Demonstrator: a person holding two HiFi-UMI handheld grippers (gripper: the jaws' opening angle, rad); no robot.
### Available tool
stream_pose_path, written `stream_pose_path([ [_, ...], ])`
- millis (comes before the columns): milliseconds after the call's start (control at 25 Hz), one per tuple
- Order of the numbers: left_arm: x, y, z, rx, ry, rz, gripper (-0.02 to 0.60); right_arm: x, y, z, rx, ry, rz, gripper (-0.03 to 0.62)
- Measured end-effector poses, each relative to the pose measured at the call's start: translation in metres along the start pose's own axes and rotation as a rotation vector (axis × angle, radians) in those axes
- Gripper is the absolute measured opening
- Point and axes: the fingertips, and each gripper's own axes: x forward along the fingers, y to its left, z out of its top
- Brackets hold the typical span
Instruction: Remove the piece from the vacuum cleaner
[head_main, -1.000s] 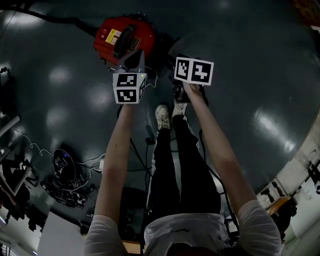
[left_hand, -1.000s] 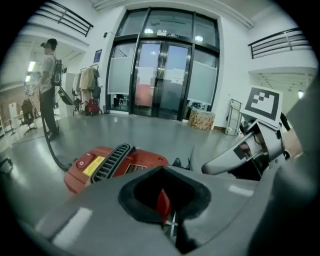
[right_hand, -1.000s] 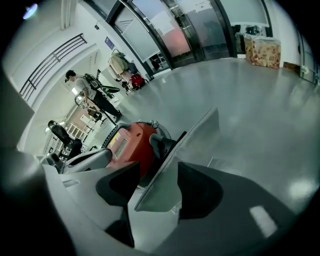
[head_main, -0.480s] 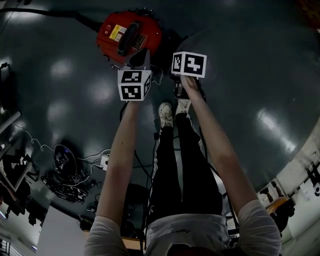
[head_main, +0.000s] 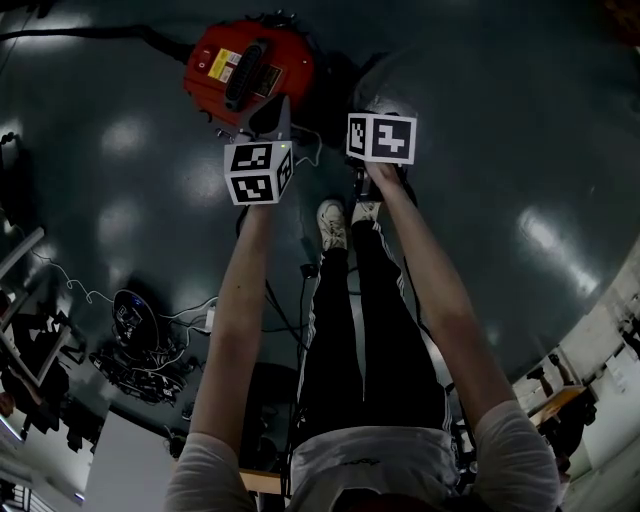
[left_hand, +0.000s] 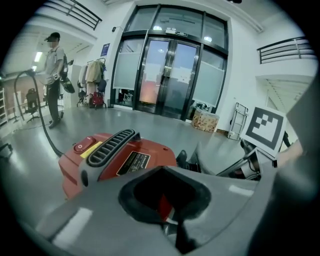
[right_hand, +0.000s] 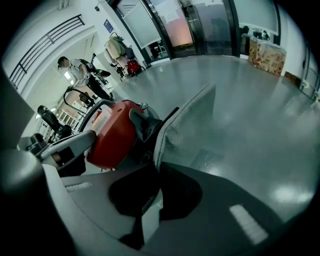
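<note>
The vacuum cleaner, red with a black ribbed handle, sits on the glossy dark floor just ahead of the person's shoes. Its hose trails off to the far left. The piece, a thin grey sheet with a mesh texture, stands just beside the vacuum's body. Its lower edge runs down between the jaws of the right gripper, which are closed on it. The left gripper points at the near side of the vacuum with its jaws pressed together, and I see nothing gripped between them. A tangle of cables lies on the floor to the person's left. Another person stands well off by the glass doors.
</note>
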Motion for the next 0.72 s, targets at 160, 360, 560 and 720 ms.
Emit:
stream_pose_path([
  [160, 0.001, 0.003, -0.002, -0.008, 0.003, 0.014, 0.002, -0.002, -0.006, -0.005, 0.007, -0.012, 0.005, 0.035],
  [360, 0.001, 0.003, -0.003, 0.002, 0.011, 0.028, 0.002, -0.011, -0.016, -0.011, 0.007, -0.018, -0.002, 0.035],
  [560, 0.001, 0.003, -0.003, -0.001, 0.007, 0.052, 0.002, -0.017, -0.031, -0.021, 0.027, -0.018, -0.003, 0.035],
  [720, 0.002, 0.004, -0.003, 0.003, 0.009, 0.063, 0.002, -0.024, -0.040, -0.024, 0.018, -0.039, 0.001, 0.035],
])
